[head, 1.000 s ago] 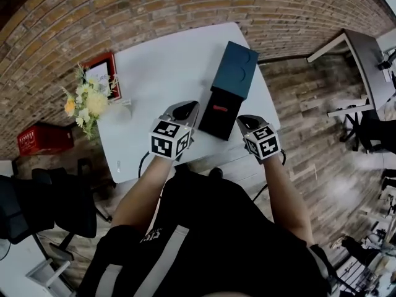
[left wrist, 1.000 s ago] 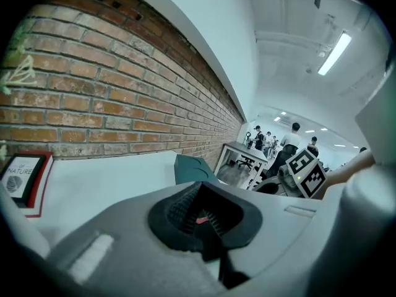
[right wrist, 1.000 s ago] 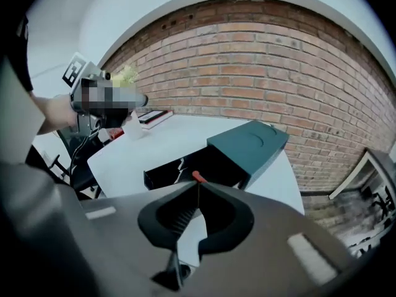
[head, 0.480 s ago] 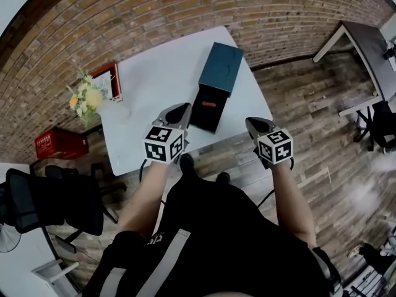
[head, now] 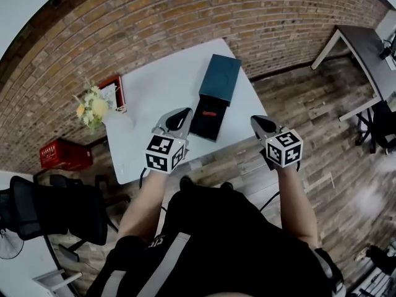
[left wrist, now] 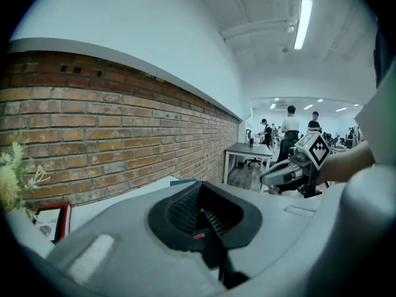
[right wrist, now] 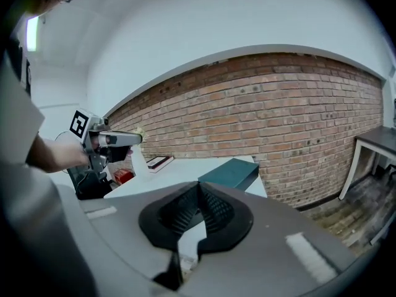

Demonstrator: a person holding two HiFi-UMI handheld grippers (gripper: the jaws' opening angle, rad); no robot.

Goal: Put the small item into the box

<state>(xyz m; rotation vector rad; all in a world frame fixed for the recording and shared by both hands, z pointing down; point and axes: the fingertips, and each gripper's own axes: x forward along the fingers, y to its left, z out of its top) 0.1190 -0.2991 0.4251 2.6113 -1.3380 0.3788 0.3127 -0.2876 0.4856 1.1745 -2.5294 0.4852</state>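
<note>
A black open box (head: 207,117) lies on the white table (head: 161,85) with a small red item (head: 209,112) inside it. Its teal cover (head: 220,77) rests just behind, touching the box's far end; the same cover (right wrist: 232,173) shows in the right gripper view. My left gripper (head: 179,117) hovers above the table just left of the box, jaws shut and holding nothing. My right gripper (head: 260,124) hangs beyond the table's right front corner over the floor, also shut and holding nothing. From the left gripper (left wrist: 199,187) I see the right one (left wrist: 291,169); from the right gripper (right wrist: 198,187) I see the left one (right wrist: 114,139).
A vase of flowers (head: 93,107) and a red framed card (head: 116,90) stand at the table's left end. A red crate (head: 59,154) and a black chair (head: 52,209) sit on the floor at left. A brick wall (head: 185,17) runs behind; a second table (head: 365,54) stands at right.
Both grippers have drawn back from the box toward the table's front edge. The right one has moved off the table's corner. The box and cover have stayed put.
</note>
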